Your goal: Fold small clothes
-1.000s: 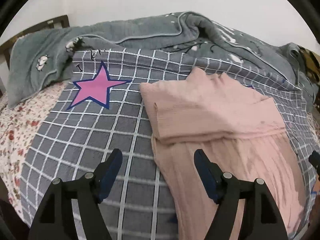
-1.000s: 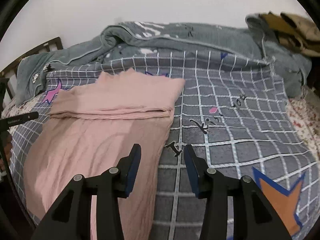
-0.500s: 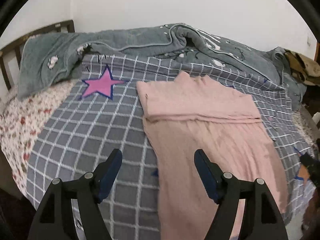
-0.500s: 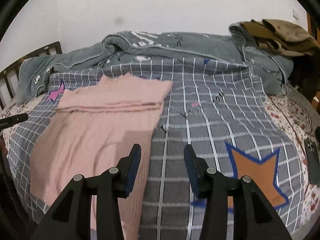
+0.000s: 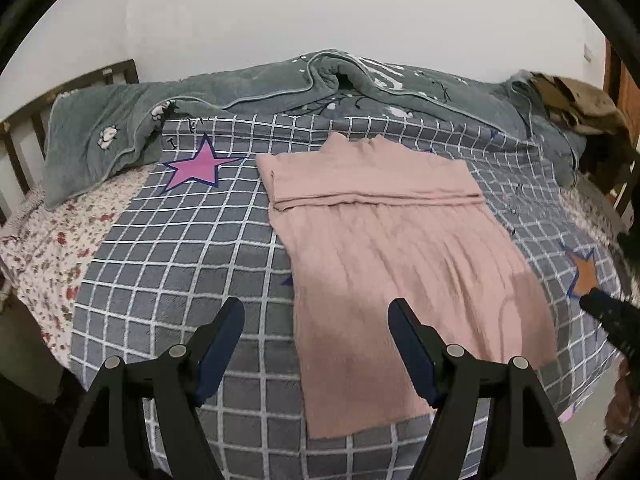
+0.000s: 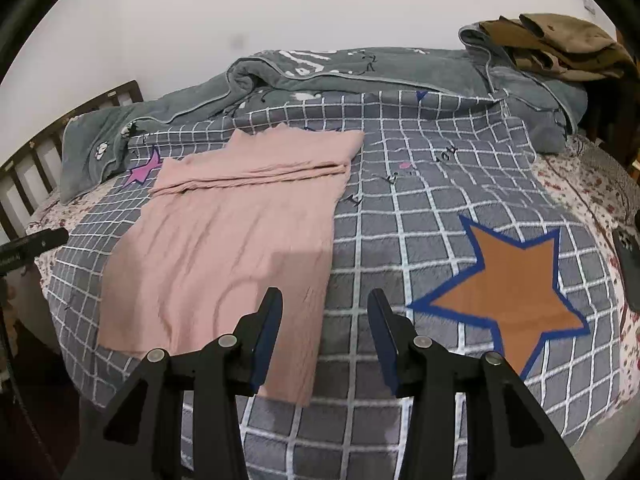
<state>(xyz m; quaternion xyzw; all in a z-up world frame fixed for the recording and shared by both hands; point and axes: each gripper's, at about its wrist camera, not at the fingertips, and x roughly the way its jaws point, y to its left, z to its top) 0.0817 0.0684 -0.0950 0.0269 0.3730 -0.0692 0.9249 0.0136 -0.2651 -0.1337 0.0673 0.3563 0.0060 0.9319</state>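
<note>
A pink knit garment [image 5: 392,248] lies flat on the grey checked bedspread [image 5: 180,248], its far part folded over in a band. It also shows in the right wrist view [image 6: 236,232]. My left gripper [image 5: 316,320] is open and empty, held above the garment's near left edge. My right gripper [image 6: 324,308] is open and empty, above the garment's near right edge. The right gripper's tip [image 5: 608,316] shows at the right of the left wrist view. The left gripper's tip [image 6: 32,246] shows at the left of the right wrist view.
A rumpled grey-green blanket [image 5: 320,84] lies along the far side of the bed. Brown clothes [image 6: 552,44] are piled at the far right. A dark phone [image 6: 628,264] lies at the right edge. A wooden headboard [image 6: 48,152] stands at the left. Floral sheet [image 5: 52,240] borders the bedspread.
Both grippers have drawn back and up from the bed, so more of the garment and bedspread shows. Both jaws stay open. The garment has not moved.
</note>
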